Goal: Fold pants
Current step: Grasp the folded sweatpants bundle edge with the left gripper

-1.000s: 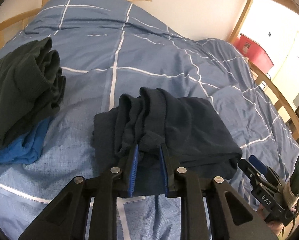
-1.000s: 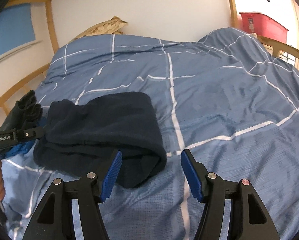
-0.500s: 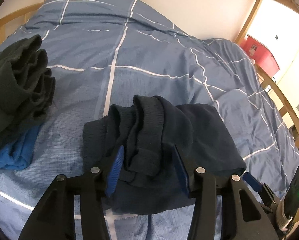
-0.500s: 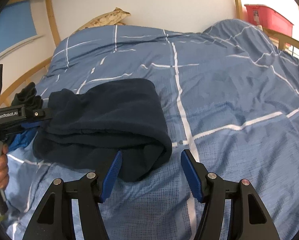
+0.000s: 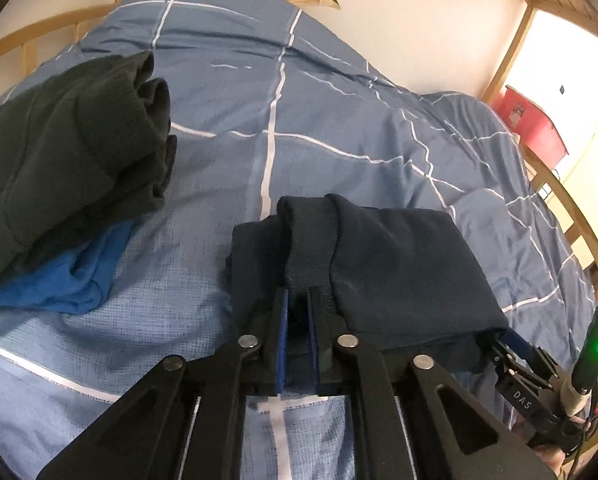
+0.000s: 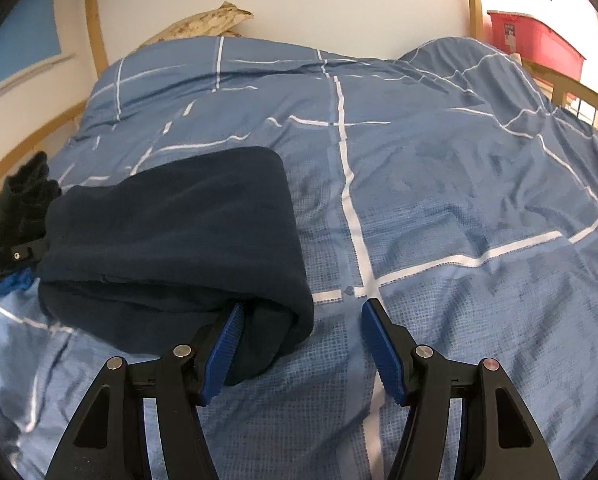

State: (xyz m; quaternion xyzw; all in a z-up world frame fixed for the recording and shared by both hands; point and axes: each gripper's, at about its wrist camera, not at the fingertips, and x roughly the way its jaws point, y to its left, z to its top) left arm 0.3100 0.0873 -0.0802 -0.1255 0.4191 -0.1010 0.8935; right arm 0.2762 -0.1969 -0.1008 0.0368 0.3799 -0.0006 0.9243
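Observation:
Dark navy pants [image 5: 399, 264] lie folded in a thick stack on the blue checked duvet [image 5: 339, 112]. My left gripper [image 5: 297, 292] is at their near edge, its jaws closing on the ribbed waistband fold, with both pads pressing the cloth. In the right wrist view the same pants [image 6: 171, 220] lie at the left. My right gripper [image 6: 302, 306] stands open at their right corner, its left finger against the fold's edge and its right finger over bare duvet. The right gripper [image 5: 515, 360] also shows at the pants' far right corner.
A dark green garment [image 5: 67, 148] is piled on a bright blue cloth [image 5: 71, 276] at the left. A wooden bed rail [image 5: 571, 216] runs along the right, with a red bin [image 5: 535, 124] beyond it. The duvet [image 6: 459, 184] stretches out to the right of the pants.
My left gripper's jaws spread wide around the waistband half a second ago and have since closed on it. The pants now sit closer against my right gripper's left finger, whose jaws kept their width.

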